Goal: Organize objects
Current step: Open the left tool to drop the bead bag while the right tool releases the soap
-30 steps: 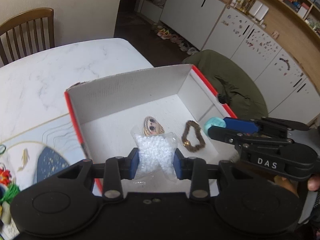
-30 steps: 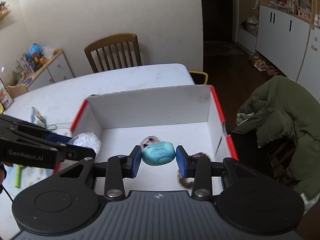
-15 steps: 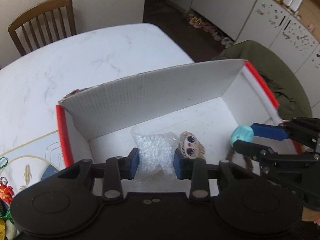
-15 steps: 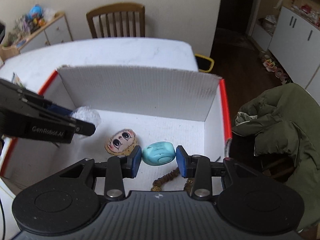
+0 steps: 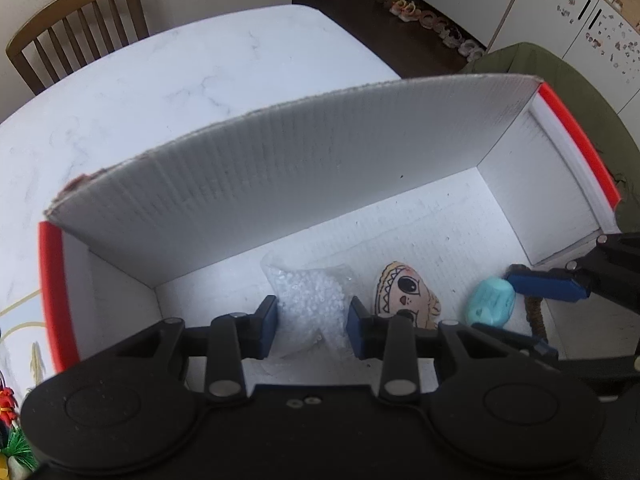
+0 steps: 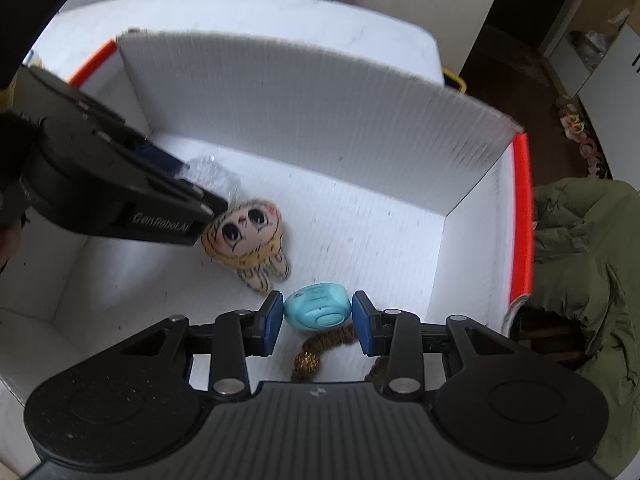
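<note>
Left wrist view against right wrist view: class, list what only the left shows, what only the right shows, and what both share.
Only the left wrist view shows the bag of white beads fully, pinched in the left tongs, and bright toys beside the box.

Only the right wrist view shows the brown bead bracelet clearly, under the right tongs, and a yellow bin behind the table.

Both show the white box, the doll face, the blue case in the right tongs, the wooden chair and the green jacket.

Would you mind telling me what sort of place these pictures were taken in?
Most likely a home dining area: a marble-look table with a wooden chair, shoes on the floor by white cabinets, a green coat.
</note>
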`<state>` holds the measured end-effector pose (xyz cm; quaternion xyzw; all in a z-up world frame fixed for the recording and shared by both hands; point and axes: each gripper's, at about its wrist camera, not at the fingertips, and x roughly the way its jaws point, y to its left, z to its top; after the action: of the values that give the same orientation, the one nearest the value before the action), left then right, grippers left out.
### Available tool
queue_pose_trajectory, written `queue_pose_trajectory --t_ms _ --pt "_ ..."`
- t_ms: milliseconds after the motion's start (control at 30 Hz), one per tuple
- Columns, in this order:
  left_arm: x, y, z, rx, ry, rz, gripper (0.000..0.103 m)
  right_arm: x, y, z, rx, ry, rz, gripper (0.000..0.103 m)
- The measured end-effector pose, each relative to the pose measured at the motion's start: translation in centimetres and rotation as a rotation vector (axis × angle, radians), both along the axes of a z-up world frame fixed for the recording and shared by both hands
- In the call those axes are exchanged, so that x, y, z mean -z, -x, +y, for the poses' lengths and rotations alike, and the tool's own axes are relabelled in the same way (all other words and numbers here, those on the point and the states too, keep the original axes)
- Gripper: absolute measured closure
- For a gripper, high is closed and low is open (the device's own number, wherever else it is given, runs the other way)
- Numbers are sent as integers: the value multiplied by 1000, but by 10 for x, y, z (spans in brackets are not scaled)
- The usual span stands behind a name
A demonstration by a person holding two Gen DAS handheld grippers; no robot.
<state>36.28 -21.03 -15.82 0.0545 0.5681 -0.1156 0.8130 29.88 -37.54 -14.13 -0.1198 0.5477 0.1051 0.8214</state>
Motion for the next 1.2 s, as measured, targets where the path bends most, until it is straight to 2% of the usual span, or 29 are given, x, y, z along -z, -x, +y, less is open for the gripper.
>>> queue_pose_trajectory --t_ms 333,467,567,633,800,933,1033,1200 --pt "4 -2 -5 0 -18 27 63 1 -4 2 -16 -1 64 66" --pt "1 1 -4 3 -22 24 54 0 -2 3 -24 1 66 66" --pt "-5 5 0 -2 -7 14 52 -6 1 0 -13 -10 45 60" --pt "-10 7 3 -3 4 6 50 -11 4 -2 -2 -21 19 47" --pt "-26 16 8 -5 28 -31 45 -23 12 -9 21 -62 -10 47" --pt "-46 28 11 8 29 -94 42 -34 24 -11 30 -83 -46 47" --pt "-57 37 12 17 46 -127 41 -45 36 -13 41 -115 -83 42" --pt "-77 56 18 47 67 -179 39 -66 56 -14 63 -172 -142 41"
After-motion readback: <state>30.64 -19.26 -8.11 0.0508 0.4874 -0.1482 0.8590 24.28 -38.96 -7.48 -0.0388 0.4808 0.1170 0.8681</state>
